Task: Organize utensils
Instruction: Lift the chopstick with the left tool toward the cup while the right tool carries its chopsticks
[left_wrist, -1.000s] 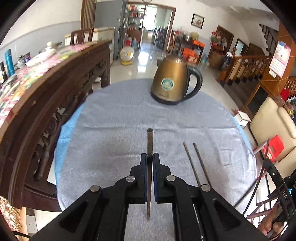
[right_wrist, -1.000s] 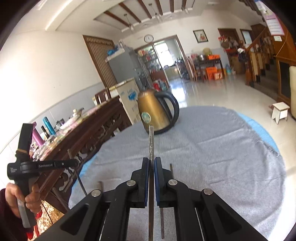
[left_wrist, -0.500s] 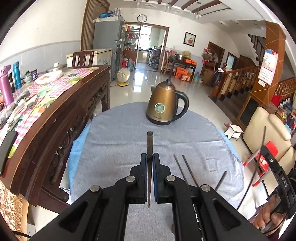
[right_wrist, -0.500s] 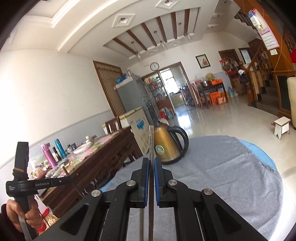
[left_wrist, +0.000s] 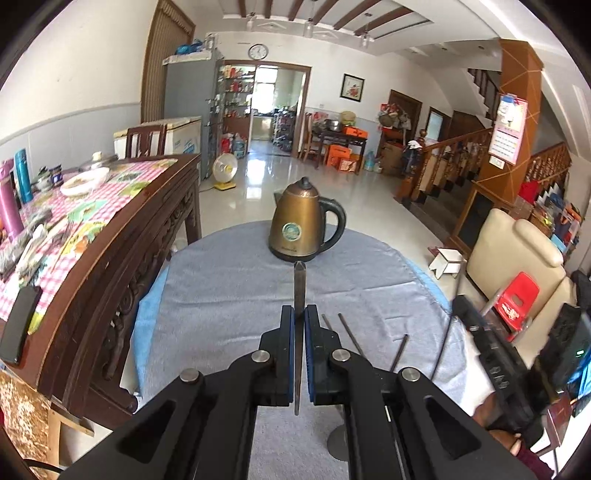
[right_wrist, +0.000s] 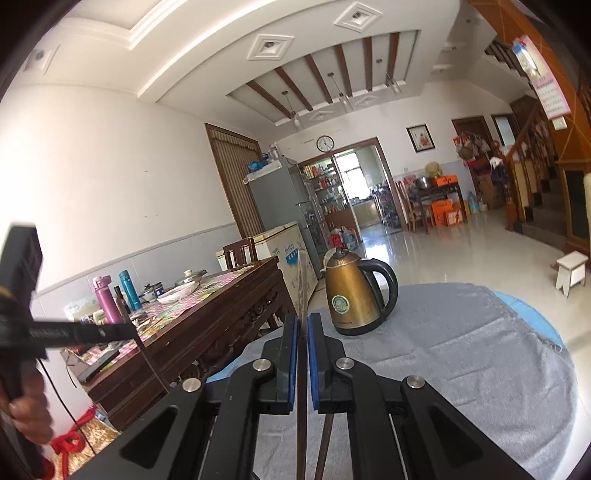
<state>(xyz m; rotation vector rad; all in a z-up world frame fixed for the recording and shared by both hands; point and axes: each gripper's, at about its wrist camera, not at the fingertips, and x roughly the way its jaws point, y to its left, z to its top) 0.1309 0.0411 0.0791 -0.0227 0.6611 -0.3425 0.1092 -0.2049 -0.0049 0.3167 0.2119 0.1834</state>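
Observation:
My left gripper (left_wrist: 299, 317) is shut on a flat metal utensil handle (left_wrist: 298, 288) that sticks forward above the grey cloth (left_wrist: 229, 295). My right gripper (right_wrist: 303, 325) is shut on another thin metal utensil (right_wrist: 302, 280), raised well above the table and pointing up and forward. Dark chopsticks (left_wrist: 351, 336) lie on the cloth just right of the left gripper. A chopstick end (right_wrist: 325, 443) shows below the right gripper. Each gripper shows at the edge of the other's view.
A bronze electric kettle (left_wrist: 301, 225) stands at the far side of the round table; it also shows in the right wrist view (right_wrist: 351, 295). A dark carved wooden table (left_wrist: 110, 229) with bottles and dishes stands close on the left. A beige armchair (left_wrist: 517, 251) is at right.
Both grippers have risen and tilted upward with their utensils; the views now take in more room and ceiling and less cloth. The kettle looks farther away.

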